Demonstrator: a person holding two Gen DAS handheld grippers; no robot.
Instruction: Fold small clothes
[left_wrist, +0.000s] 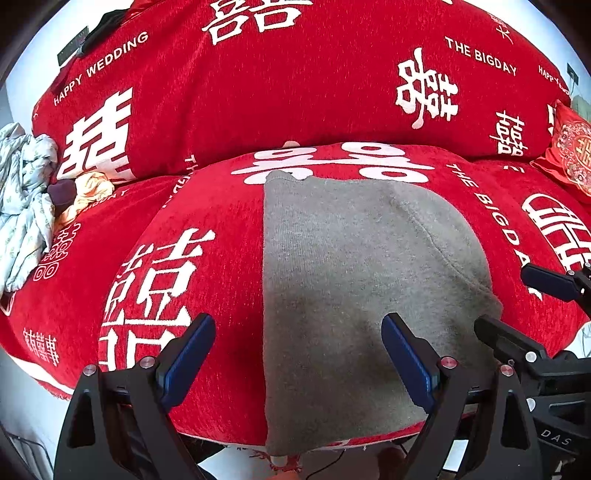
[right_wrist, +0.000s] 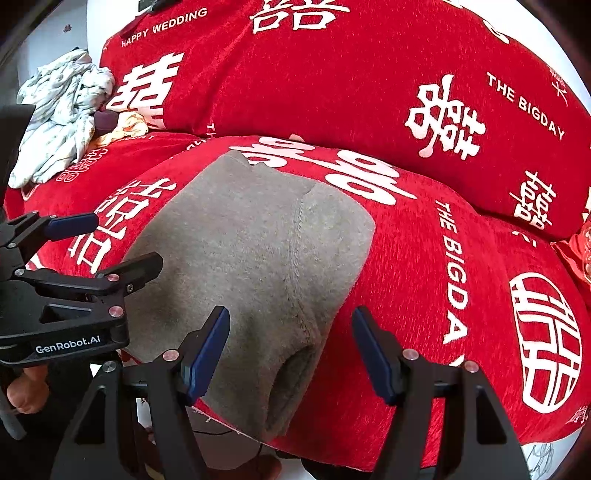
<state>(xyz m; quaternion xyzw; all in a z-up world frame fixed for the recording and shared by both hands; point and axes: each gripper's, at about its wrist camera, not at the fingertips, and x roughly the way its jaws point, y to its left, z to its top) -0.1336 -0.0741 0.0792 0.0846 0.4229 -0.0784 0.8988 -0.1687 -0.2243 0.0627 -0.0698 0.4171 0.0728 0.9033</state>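
Observation:
A grey knit garment (left_wrist: 354, 266) lies folded flat on the red sofa seat cushion (left_wrist: 207, 236), its near end hanging over the front edge. It also shows in the right wrist view (right_wrist: 251, 258). My left gripper (left_wrist: 298, 350) is open and empty, hovering over the garment's near left edge. My right gripper (right_wrist: 290, 345) is open and empty above the garment's near right corner. The right gripper also shows at the right of the left wrist view (left_wrist: 506, 299). The left gripper also shows at the left of the right wrist view (right_wrist: 125, 240).
The sofa is covered in red fabric with white characters, with a back cushion (left_wrist: 258, 85) behind. A pale crumpled cloth pile (left_wrist: 22, 199) and an orange cloth (left_wrist: 88, 192) lie at the far left. A red embroidered pillow (left_wrist: 569, 151) sits far right.

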